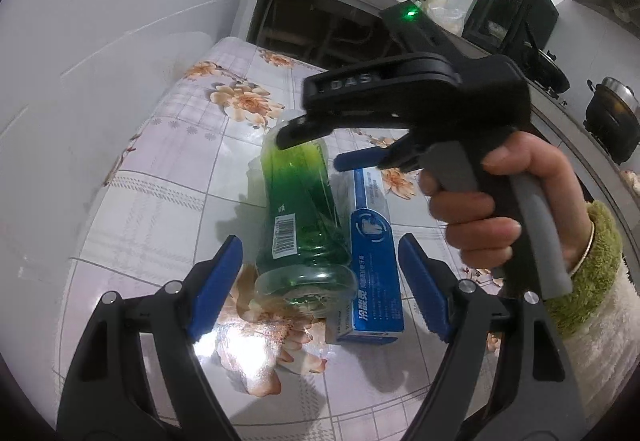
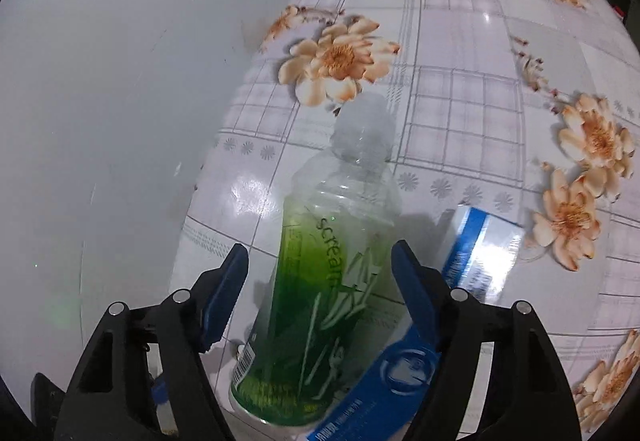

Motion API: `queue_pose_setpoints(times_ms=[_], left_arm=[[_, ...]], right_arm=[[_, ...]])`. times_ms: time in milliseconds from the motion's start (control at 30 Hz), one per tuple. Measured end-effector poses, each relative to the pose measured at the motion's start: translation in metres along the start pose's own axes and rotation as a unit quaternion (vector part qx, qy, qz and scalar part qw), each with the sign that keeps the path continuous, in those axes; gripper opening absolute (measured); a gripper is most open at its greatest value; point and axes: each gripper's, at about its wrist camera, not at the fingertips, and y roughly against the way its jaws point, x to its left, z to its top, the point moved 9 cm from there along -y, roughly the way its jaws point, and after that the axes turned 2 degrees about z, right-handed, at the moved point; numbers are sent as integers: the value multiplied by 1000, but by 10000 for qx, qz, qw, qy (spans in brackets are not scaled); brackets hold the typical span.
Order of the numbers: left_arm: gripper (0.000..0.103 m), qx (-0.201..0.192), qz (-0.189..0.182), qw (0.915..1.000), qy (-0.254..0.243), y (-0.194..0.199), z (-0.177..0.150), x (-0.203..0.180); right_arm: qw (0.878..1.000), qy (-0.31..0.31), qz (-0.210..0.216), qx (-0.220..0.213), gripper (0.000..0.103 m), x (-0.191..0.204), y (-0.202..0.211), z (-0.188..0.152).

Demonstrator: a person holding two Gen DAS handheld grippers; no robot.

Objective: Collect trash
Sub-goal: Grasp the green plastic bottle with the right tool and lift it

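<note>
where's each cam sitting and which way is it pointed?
Left wrist: on the left claw, angled down over the table toward the kitchen counter; shows the right claw and hand.
Right wrist: on the right claw, steeply down; open around the bottle.
Shared: bottle, blue box, table.

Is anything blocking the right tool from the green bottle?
Nothing visible does. The right tool stands open astride the green bottle, pads clear. The blue box lies alongside, close to one finger.

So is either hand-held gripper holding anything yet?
No. The right hand-held gripper straddles the bottle with jaws open; the left is open too.
</note>
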Motion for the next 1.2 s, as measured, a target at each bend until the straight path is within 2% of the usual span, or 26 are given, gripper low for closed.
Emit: queue_pose_setpoints(times_ms=[133,200,400,500,667,767,900,967,1067,1133,1200], left_arm=[[76,35,-55,10000,23,-3,-2,-1],[76,32,-87,10000,30,-5,-2,-1],[76,-18,-158,9999,58,0,-1,-1],[76,-194,-131,9996,127,13,4,4],[76,-450,-108,9985,300,32,16,14],[76,-350,-225,9984,383,29,18,13],[76,92,-284,9994,167,6,9,-5],[76,375,-327,9988,-35,-11,0,-21],[76,646,-397,9969,-204,-31,-9,-39],[76,748,-288,9960,-395,-43,-11,-48],[76,836,-18,9943,-669,-55,-11,-53]], right_arm=[[9998,-40,-146,119,72,-2,-16,1],[9995,-115,-150,233,66,-6,-26,-1],[9974,-461,446,319,59,-9,-35,-5],[9910,-744,1047,367,58,-10,-28,-6],[9787,-1049,1764,62,58,-26,16,-3],[9715,-1138,2068,-195,58,-40,51,-10],[9720,-1186,1914,-674,58,-77,103,-38],[9755,-1198,1639,-848,58,-93,119,-55],[9847,-1158,902,-934,58,-122,131,-92],[9874,-1139,599,-922,58,-133,132,-109],[9890,-1130,316,-901,58,-142,131,-124]])
